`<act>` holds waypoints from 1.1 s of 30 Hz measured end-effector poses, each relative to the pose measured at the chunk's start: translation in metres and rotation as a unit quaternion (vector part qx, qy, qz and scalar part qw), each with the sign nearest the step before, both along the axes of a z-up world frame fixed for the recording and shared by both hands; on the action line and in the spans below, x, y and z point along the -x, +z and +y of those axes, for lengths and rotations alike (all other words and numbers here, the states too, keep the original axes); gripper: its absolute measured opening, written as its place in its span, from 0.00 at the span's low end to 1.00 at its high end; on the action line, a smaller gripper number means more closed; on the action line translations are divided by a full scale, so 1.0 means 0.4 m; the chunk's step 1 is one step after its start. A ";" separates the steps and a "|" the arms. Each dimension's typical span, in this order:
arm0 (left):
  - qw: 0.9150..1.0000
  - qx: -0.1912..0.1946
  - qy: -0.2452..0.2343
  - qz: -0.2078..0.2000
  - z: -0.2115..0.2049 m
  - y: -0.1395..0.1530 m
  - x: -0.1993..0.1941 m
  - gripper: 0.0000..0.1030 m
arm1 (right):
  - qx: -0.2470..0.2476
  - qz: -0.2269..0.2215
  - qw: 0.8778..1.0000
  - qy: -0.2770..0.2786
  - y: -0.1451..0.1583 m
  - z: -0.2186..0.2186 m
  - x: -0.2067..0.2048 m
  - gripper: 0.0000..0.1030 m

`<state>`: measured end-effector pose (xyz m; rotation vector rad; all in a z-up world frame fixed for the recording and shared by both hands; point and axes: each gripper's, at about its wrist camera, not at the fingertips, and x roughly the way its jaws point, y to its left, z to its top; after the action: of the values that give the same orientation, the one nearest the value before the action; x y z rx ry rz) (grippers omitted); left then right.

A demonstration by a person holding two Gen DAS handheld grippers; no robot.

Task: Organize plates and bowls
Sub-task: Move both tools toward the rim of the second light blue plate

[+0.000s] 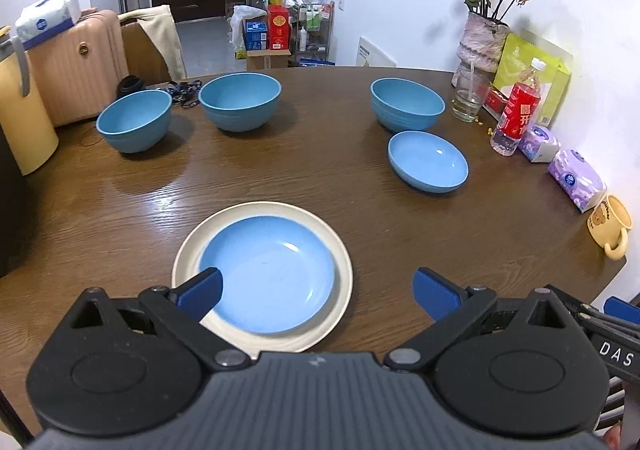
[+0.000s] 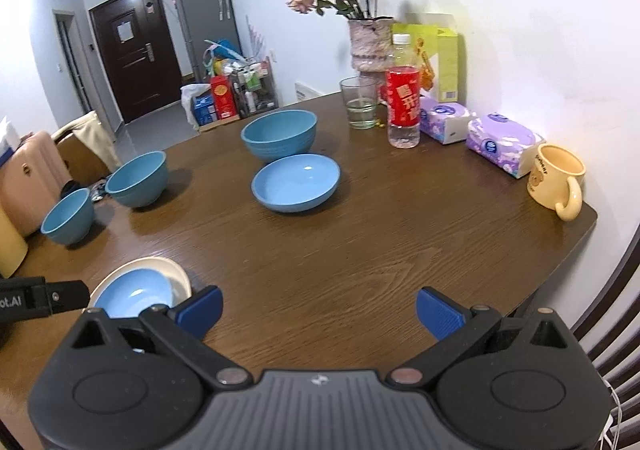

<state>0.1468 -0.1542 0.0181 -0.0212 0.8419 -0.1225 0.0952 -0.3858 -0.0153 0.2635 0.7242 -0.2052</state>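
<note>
three blue bowls [image 1: 239,101] stand far on the dark brown wood-grain table [image 1: 120,201]. near, a light blue plate [image 1: 268,274] lies on a cream plate [image 1: 344,290]. a yellow mug [image 2: 554,177] sits right, beside purple floral tissue packs [image 2: 504,143].

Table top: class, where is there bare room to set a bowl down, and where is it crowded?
Bare wood lies between the stacked plates, the shallow blue dish and the yellow mug. Another patch lies between the plates and the two left bowls. The wall edge around the vase is crowded.
</note>
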 end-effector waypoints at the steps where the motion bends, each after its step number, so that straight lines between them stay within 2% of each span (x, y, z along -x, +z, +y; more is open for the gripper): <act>1: 1.000 0.001 0.001 0.002 -0.008 0.000 -0.009 1.00 | 0.001 0.002 1.000 -0.003 0.000 -0.005 -0.005 1.00; 13: 0.999 0.017 -0.003 0.027 -0.095 -0.019 -0.136 1.00 | -0.002 0.020 0.999 -0.033 -0.019 -0.075 -0.081 1.00; 33: 0.998 -0.027 -0.029 0.044 -0.249 -0.070 -0.396 1.00 | -0.036 0.059 0.996 -0.064 -0.108 -0.180 -0.311 1.00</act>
<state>0.3052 -0.2539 -0.0100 0.0480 0.9335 -0.1543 0.2197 -0.4576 -0.0585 0.3688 0.8346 -0.3182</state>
